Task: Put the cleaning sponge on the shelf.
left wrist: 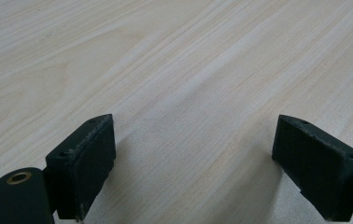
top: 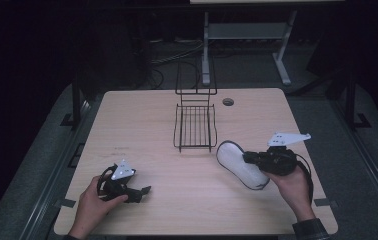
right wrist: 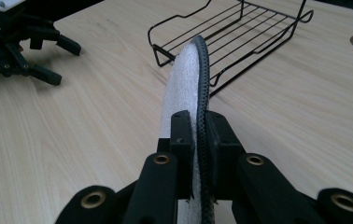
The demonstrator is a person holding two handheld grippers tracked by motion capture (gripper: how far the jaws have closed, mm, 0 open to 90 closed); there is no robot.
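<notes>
A dark room is seen around a light wooden table (top: pixel 142 125), and behind its far edge the white legs of another desk (top: pixel 247 35) stand on the grey floor. No brand, label or readable writing is found on any thing. A black wire rack (top: pixel 195 125) is placed near the middle of the far edge, and a round cable hole (top: pixel 228 102) is cut just to its right. The white insole (top: pixel 240 165) with a dark rim is held toward the right edge of the table, just beside the front right corner of the rack. It is clamped on its edge by the right gripper (right wrist: pixel 198 133), whose jaws are narrow and pressed on both faces, with the white foam side turned to the left in the right gripper view. The left gripper (top: pixel 139 192) is rested near the front left corner, and its jaws are spread wide with only bare wood between them. Much open surface is left between the two grippers, and the left half of the table is free up to its far edge.
</notes>
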